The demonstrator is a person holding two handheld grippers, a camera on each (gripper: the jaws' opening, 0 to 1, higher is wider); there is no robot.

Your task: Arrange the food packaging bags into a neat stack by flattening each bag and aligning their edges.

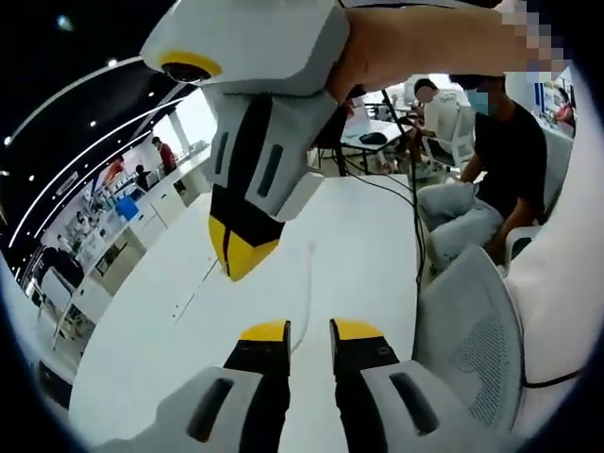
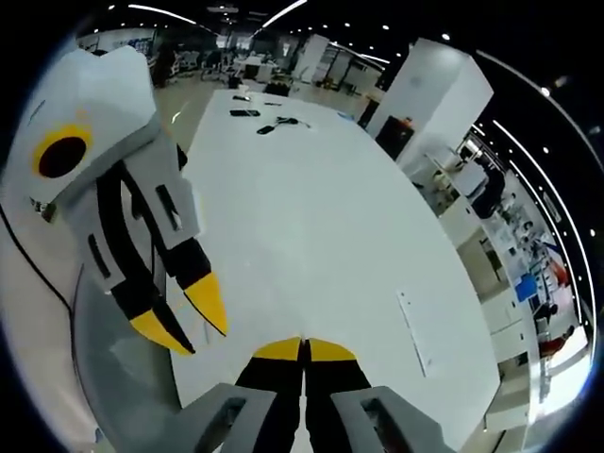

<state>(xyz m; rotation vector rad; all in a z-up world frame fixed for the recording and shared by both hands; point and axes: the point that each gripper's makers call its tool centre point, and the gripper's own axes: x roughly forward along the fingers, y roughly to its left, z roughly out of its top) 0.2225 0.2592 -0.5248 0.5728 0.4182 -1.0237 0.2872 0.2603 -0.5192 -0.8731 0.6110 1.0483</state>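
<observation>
Left gripper view looks along its own left gripper (image 1: 310, 332) from low over the long white table (image 1: 189, 311), facing down its length toward seated people (image 1: 491, 160) at the upper right of the frame; a mesh chair back (image 1: 477, 330) sits close at lower right; the right gripper (image 1: 242, 255) hangs in from the top, very near the lens. Right gripper view faces the opposite way down the same table (image 2: 311, 217), higher and tilted; the left gripper (image 2: 184, 316) crowds its left side. Both views share the white tabletop and each other's gripper.
</observation>
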